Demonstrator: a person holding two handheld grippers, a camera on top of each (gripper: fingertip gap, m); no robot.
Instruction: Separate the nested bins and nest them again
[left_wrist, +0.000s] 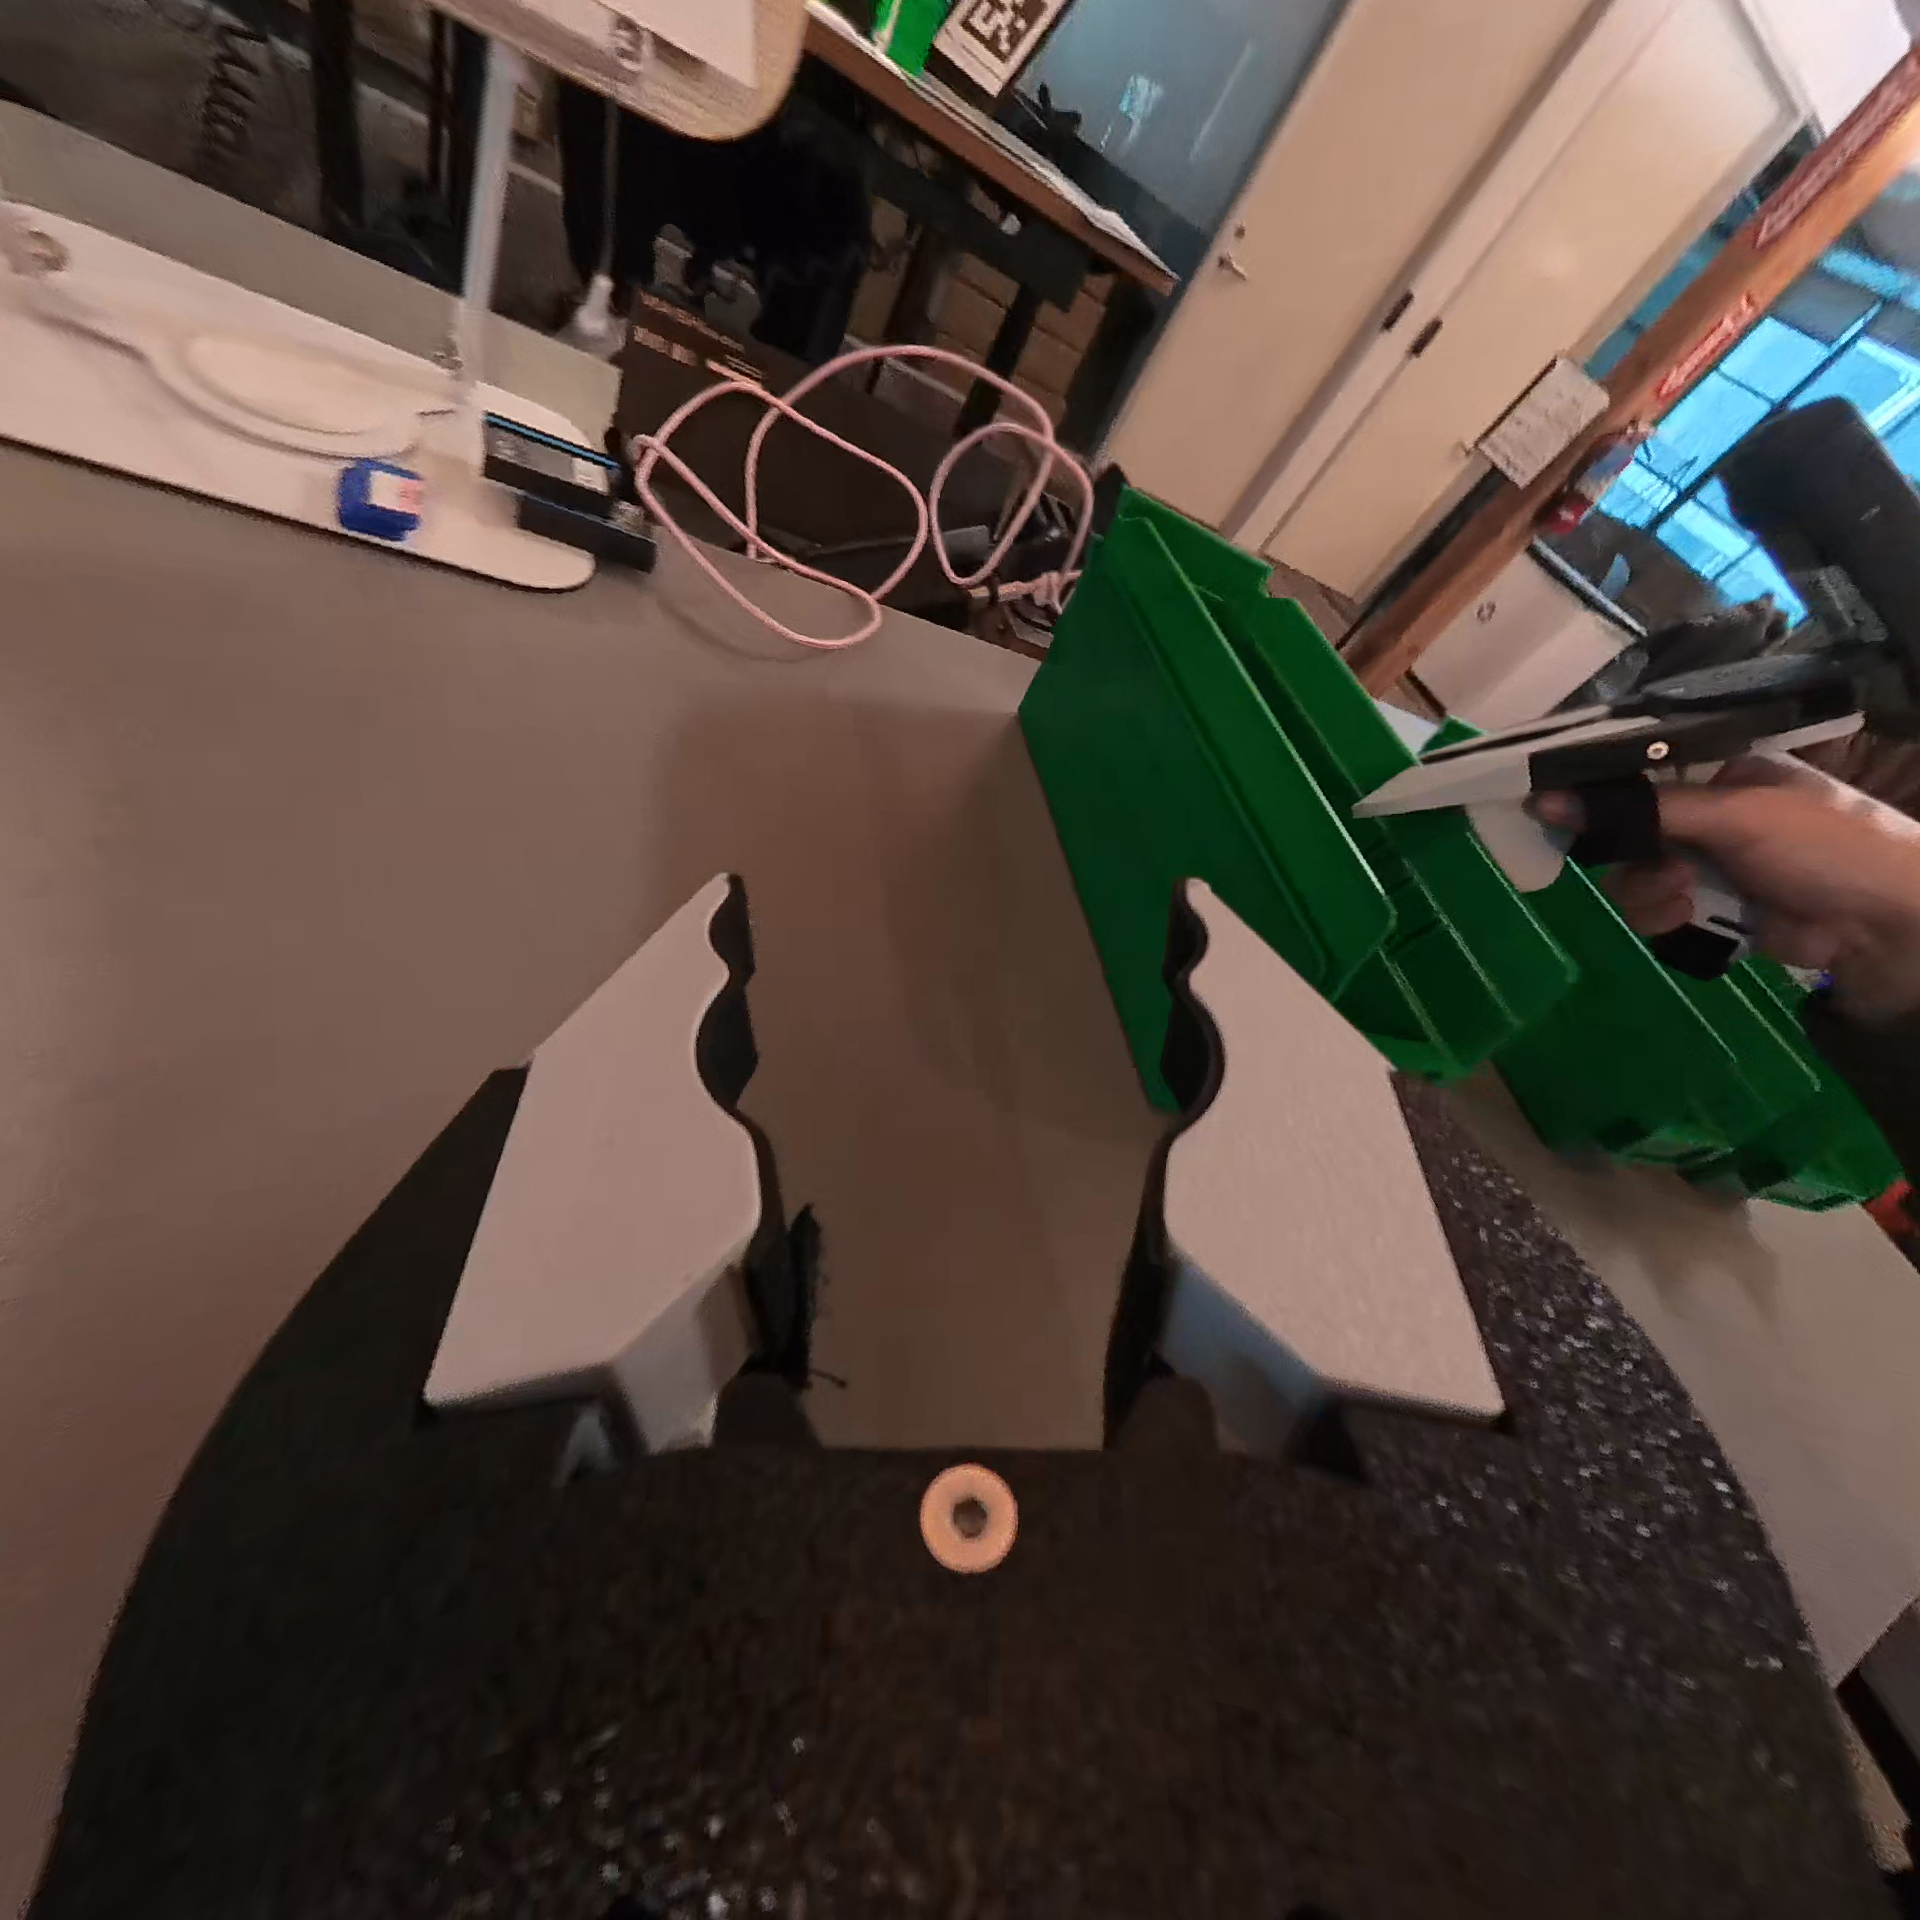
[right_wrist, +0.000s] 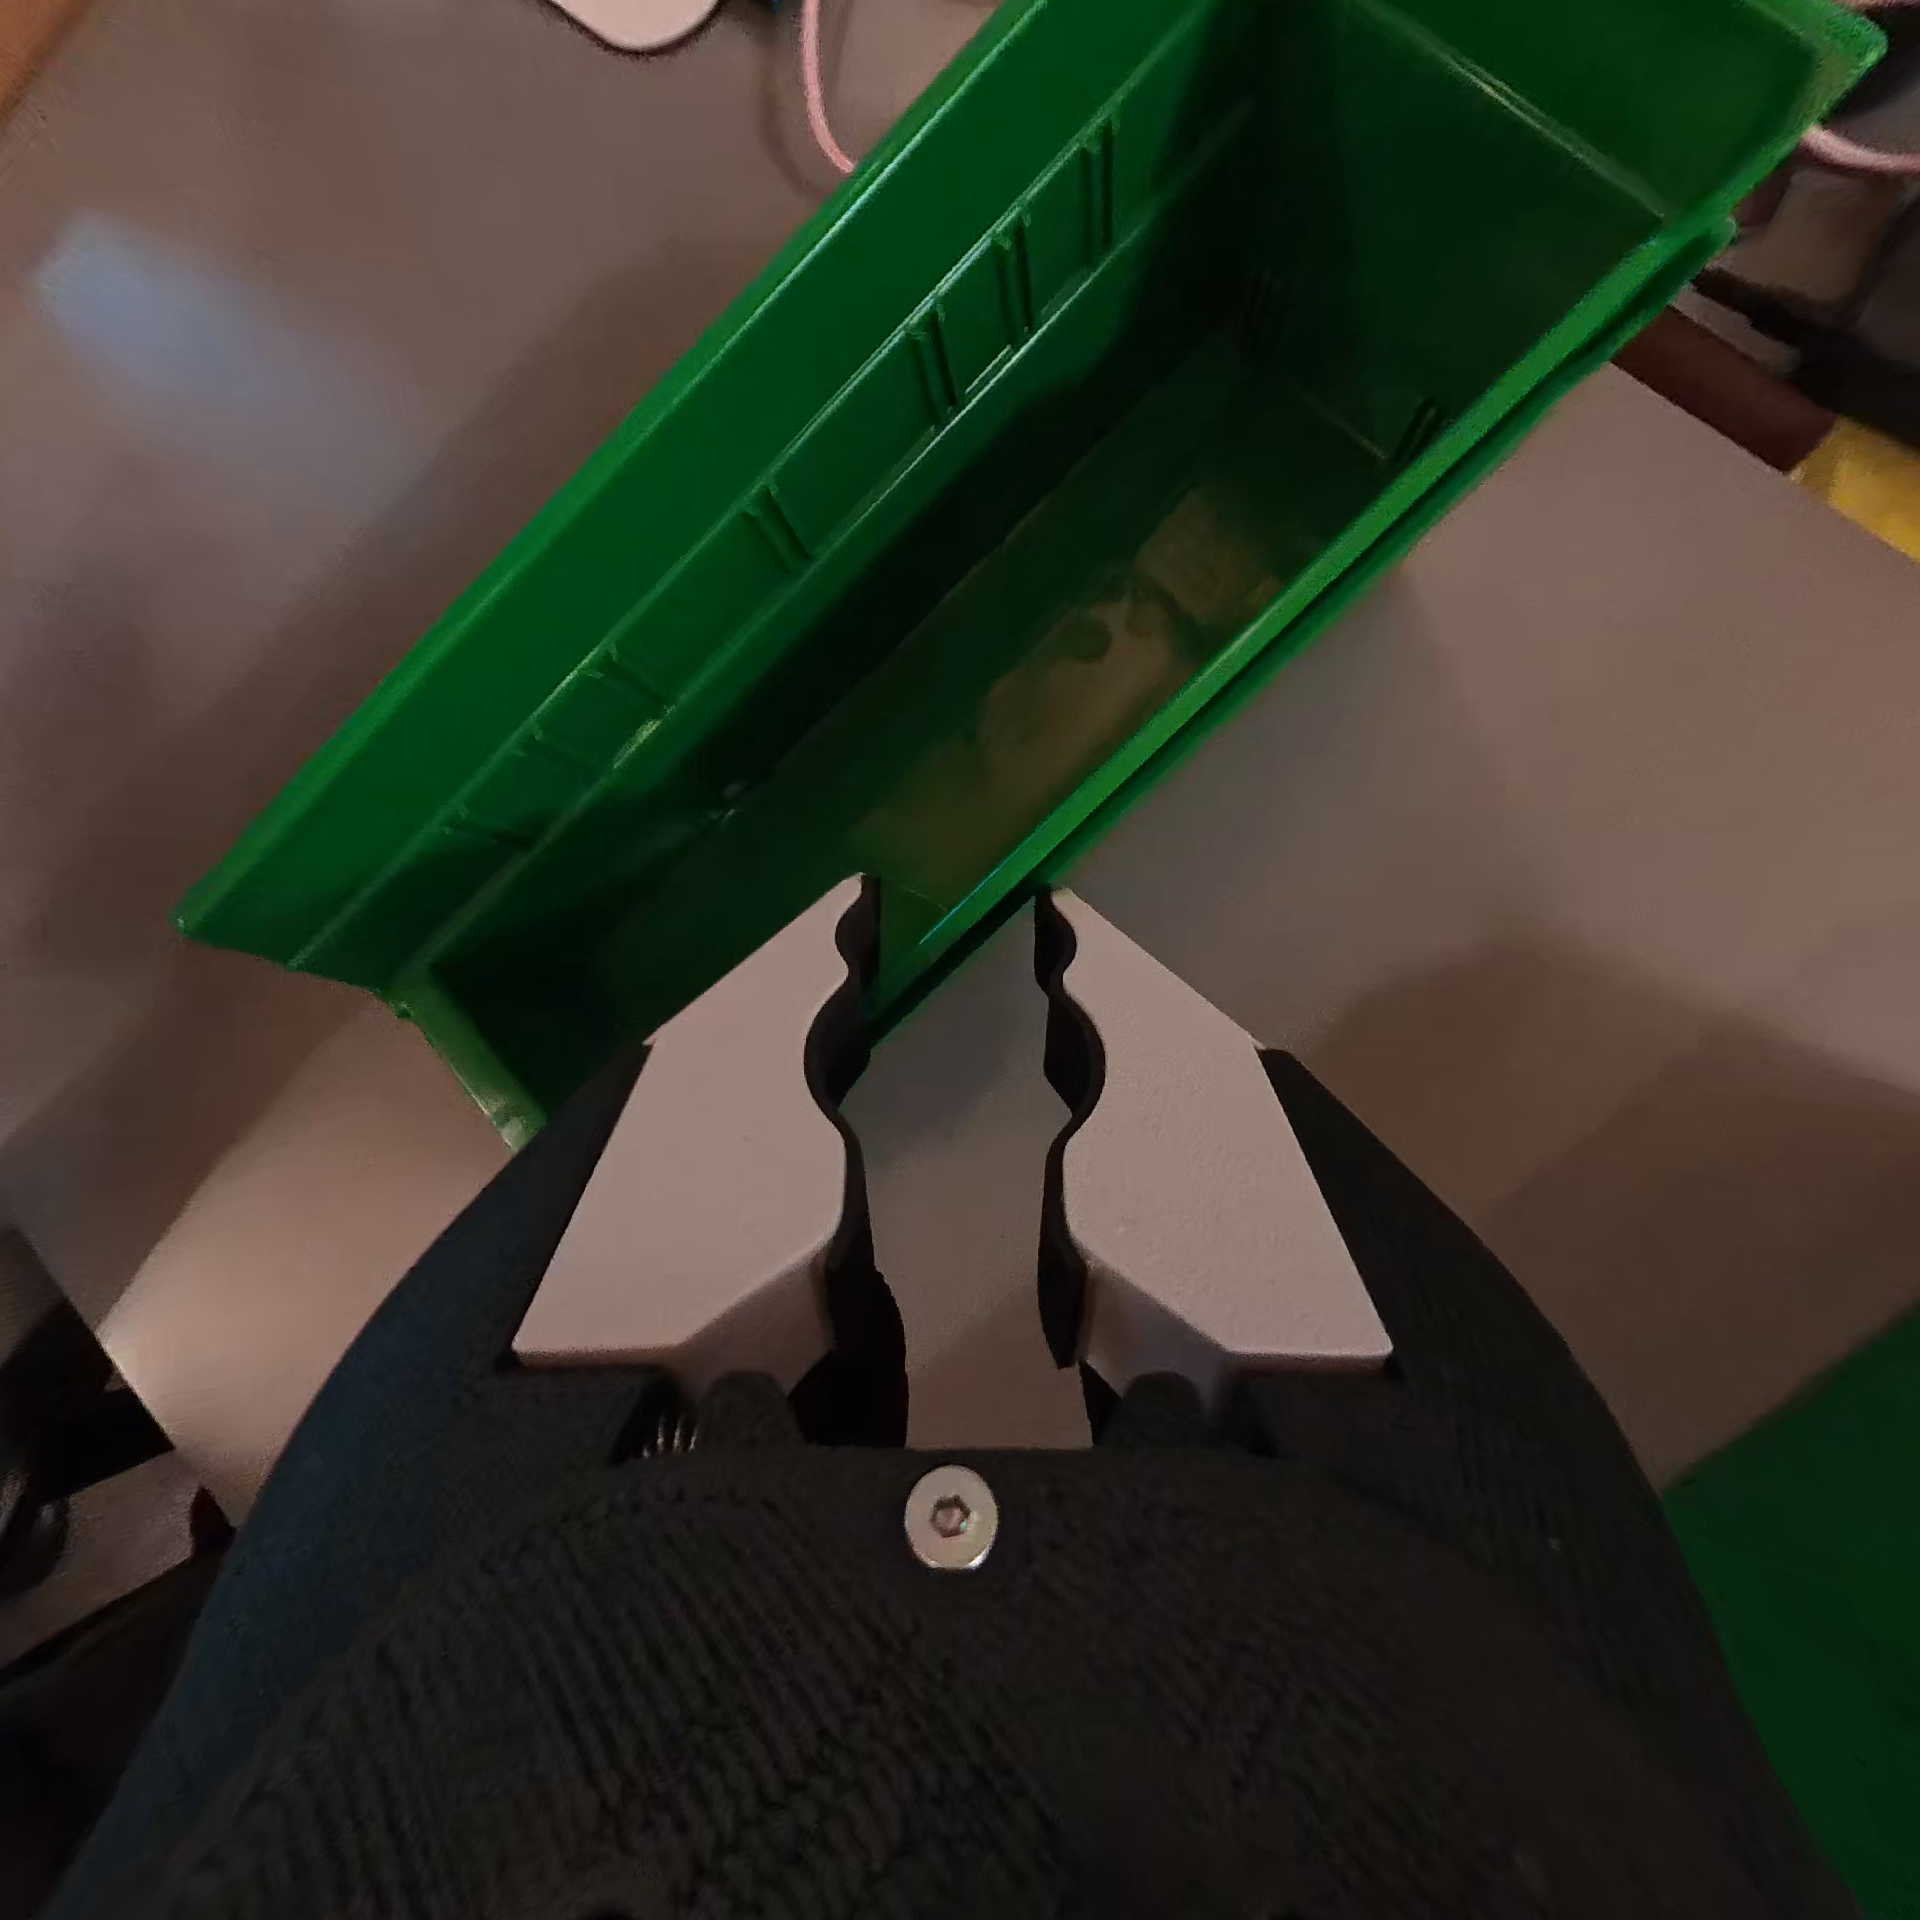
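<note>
A green bin (left_wrist: 1226, 790) stands tilted at the right of the grey table (left_wrist: 416, 831). Its near end overlaps a second green bin (left_wrist: 1683, 1081) closer to the table's right edge; I cannot tell whether it sits inside it. My right gripper (left_wrist: 1371, 805), held by a hand (left_wrist: 1787, 862), reaches the first bin from the right. In the right wrist view this gripper (right_wrist: 953, 890) is narrowed on the near end of the bin's (right_wrist: 1039, 468) right side wall, with the empty inside showing. The second bin (right_wrist: 1829, 1558) shows at the lower right. My left gripper (left_wrist: 961, 894) is open and empty, left of the bins.
A looped pink cable (left_wrist: 831, 499) lies at the table's far edge. A white board (left_wrist: 260, 416) with a small blue object (left_wrist: 379, 499) and two small black boxes (left_wrist: 561, 468) lies at the far left. The table's right edge runs just behind the bins.
</note>
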